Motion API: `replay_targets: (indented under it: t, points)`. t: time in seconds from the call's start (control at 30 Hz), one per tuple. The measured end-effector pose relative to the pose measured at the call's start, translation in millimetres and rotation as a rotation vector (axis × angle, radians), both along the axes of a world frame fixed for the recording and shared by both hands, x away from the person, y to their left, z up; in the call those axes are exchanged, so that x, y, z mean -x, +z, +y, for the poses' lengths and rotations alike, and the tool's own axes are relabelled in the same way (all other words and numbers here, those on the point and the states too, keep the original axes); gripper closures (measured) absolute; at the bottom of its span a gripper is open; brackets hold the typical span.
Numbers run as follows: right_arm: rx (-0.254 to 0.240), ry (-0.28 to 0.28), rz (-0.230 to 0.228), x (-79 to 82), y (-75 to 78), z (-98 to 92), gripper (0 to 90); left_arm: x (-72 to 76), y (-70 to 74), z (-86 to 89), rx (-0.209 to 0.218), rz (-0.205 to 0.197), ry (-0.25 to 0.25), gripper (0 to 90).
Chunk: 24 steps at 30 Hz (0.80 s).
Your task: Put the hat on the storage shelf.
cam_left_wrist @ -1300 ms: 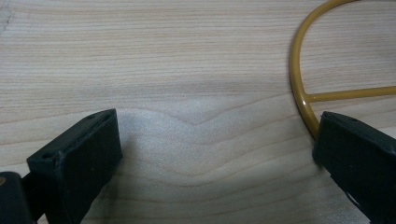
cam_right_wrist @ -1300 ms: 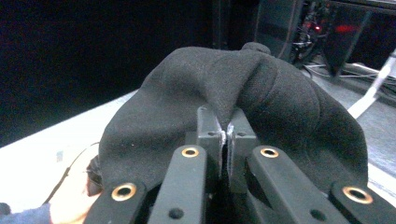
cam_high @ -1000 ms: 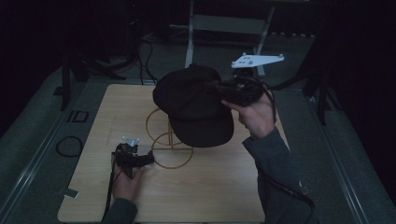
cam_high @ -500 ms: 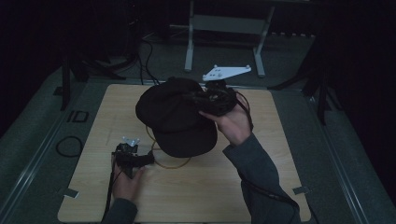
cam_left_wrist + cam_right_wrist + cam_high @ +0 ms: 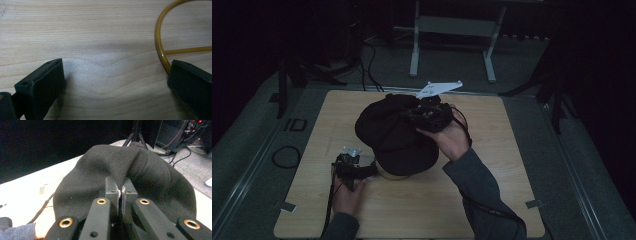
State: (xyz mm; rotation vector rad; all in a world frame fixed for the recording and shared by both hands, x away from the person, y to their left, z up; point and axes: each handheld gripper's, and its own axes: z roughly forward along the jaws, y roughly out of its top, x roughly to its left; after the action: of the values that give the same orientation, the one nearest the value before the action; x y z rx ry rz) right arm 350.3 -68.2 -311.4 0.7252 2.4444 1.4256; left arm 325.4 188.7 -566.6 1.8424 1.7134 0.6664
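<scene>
A: Since the earlier frames, what has shifted?

B: Right hand and its load. The black fabric cap (image 5: 394, 132) has come down and leftward across the table; it was above the stand and now sits over it, low on the pale wooden tabletop (image 5: 492, 200). Left hand unchanged.

A: Nearest item first, please.

B: Left gripper (image 5: 353, 168), near edge of the table, left of centre. Hand wrapped round its body from behind, forearm entering from the bottom edge. Jaws stand wide apart with nothing between them; in the left gripper view bare wood grain lies in the gap. It points level toward the cap's near rim.

A: Next?

B: Mustard-yellow wire ring stand (image 5: 160, 42). Curved rim and one crossbar show in the left gripper view, the rim just beside the jaw on that view's right side; whether they touch I cannot tell.

A: And the cap?

B: Centre of the table, draped over the stand, brim toward the near side, just beside the left gripper.

A: Farthest?

B: Right gripper (image 5: 424, 114), at the cap's far right side. Grey-sleeved forearm reaches diagonally up from the lower right, wrist bent, palm under the gripper body. Jaws pressed together, pinching a fold of the cap's fabric, as the right gripper view shows.
</scene>
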Motion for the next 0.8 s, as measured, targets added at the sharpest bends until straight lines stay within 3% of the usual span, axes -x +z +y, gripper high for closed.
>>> replay_targets:
  t: [0.33, 0.57, 0.8]
  points:
    - [0.031, 0.025, 0.026, -2.6, -11.9, 3.5, 82.9, 0.0, 0.0, 0.0, 0.000, 0.000, 0.000, 0.8]
    - [0.057, 0.028, 0.023, -2.2, -13.7, 6.6, 62.5, 0.0, -0.1, 0.0, 0.000, -0.001, 0.000, 0.8]
    - [0.076, 0.014, 0.029, -2.8, -13.7, 5.6, 51.2, -0.4, -0.8, -1.1, 0.009, -0.014, 0.013, 0.8]
